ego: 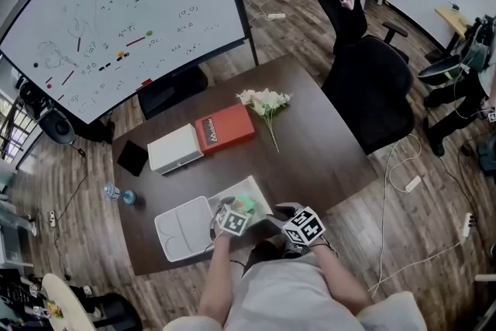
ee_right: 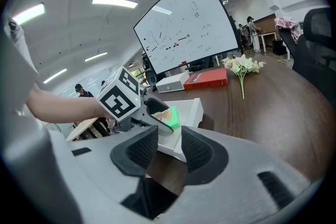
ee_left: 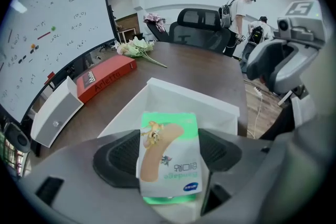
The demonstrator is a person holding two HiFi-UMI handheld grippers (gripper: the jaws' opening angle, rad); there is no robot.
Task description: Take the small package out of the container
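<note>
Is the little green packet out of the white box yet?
Nearly. Done: the left gripper has the small package pinched in its fingers, and it looks lifted over the white container. In hand: the right gripper seems to grip the container's corner, steadying it. Left: carry the package clear and set it on the table.

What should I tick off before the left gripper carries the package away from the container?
1. Left gripper shut on the small package: ok.
2. Package centred in the jaws: ok.
3. Package clear of the container rim: cannot tell; its lower edge is hidden.
4. Right gripper clamped on the container's near corner, steadying it: ok.
5. Bare table beside the container for set-down: ok.
</note>
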